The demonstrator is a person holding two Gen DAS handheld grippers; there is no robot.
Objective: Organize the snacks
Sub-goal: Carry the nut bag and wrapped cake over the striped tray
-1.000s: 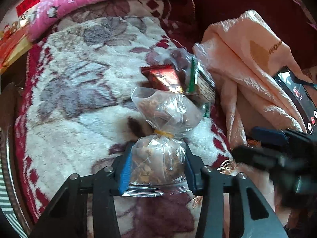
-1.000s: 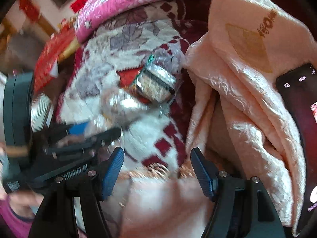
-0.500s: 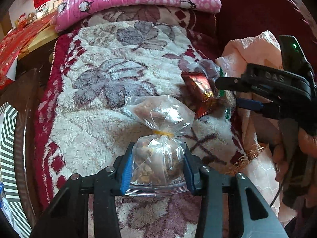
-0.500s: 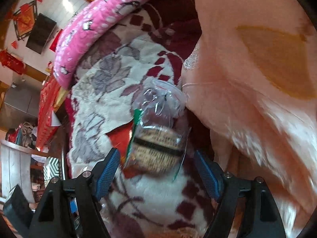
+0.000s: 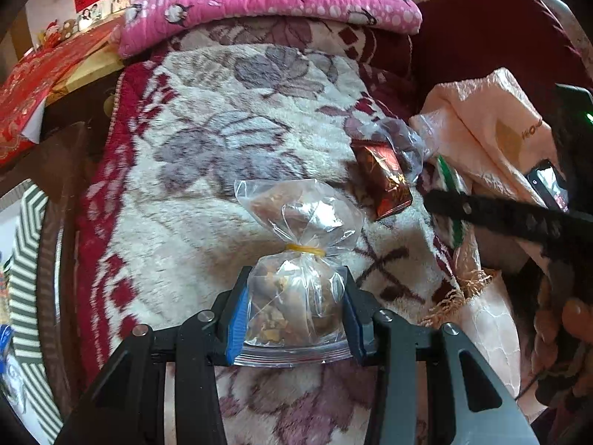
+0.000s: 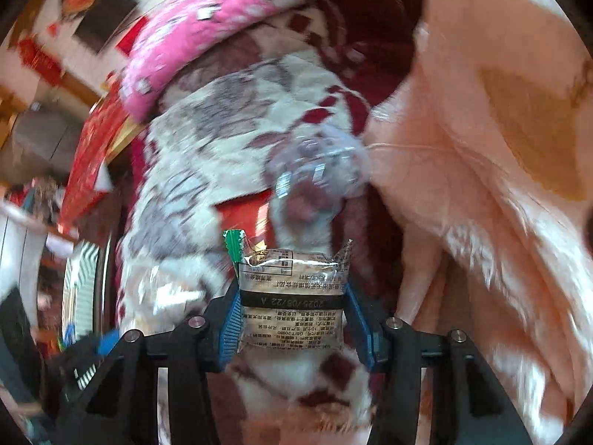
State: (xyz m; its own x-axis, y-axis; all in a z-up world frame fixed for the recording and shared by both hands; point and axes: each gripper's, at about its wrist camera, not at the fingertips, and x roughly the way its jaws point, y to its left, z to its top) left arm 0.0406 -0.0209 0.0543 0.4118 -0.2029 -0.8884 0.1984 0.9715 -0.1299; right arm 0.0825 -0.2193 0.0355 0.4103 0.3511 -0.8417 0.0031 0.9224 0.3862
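Note:
My left gripper (image 5: 294,311) is shut on a clear zip bag of brown snacks (image 5: 300,215) tied with a yellow band, held just above the floral blanket (image 5: 207,148). Beyond it to the right lie a red foil packet (image 5: 383,181) and a clear bag of dark pieces (image 5: 402,141). One of the right gripper's black fingers (image 5: 481,211) reaches in there. In the right wrist view my right gripper (image 6: 292,311) is closing its jaws, and the blue pads sit against both sides of a printed silver snack packet (image 6: 292,282) with a green edge. The clear bag (image 6: 315,170) and red packet (image 6: 244,215) lie behind it.
A peach cloth bag (image 5: 493,141) is heaped on the right, with a phone (image 5: 548,181) lying on it. A pink spotted quilt (image 5: 259,3) lies across the back. A hand (image 5: 570,319) shows at the right edge. A striped object (image 5: 26,259) stands off the blanket's left side.
The right gripper pushed forward to the silver packet and its jaws narrowed onto it. The left gripper, still holding the brown snack bag, drifted away from the pile.

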